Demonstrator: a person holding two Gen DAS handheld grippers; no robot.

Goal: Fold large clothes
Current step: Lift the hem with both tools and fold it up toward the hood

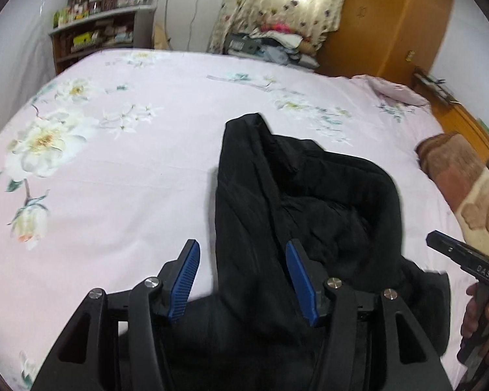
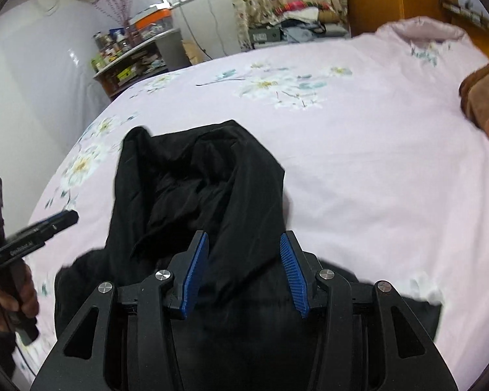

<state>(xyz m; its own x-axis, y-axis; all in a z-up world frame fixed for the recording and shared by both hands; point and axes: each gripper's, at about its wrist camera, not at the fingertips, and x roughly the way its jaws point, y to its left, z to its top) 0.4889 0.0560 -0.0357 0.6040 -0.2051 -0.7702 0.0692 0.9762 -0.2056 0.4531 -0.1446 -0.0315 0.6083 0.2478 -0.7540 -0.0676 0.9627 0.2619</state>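
Observation:
A black jacket point(image 1: 293, 189) lies crumpled and partly folded on the pink floral bedsheet point(image 1: 114, 179). My left gripper point(image 1: 242, 246) hovers above its near left edge with the jaws open. One blue pad is over the sheet and the other over the cloth, and neither presses on anything. In the right wrist view my right gripper point(image 2: 244, 237) is open above the jacket point(image 2: 195, 179), whose near fold shows between the pads untouched. Each view shows the other gripper's fingers point(image 1: 456, 255) point(image 2: 45, 228) at its side edge, held by a hand.
A brown patterned blanket point(image 1: 466, 189) lies at the bed's right side. Beyond the bed stand a cluttered shelf point(image 1: 94, 32), a pile of clothes point(image 1: 277, 42) under a curtain, and a wooden wardrobe point(image 1: 391, 16). Wide bare sheet point(image 2: 358, 163) stretches beyond the jacket.

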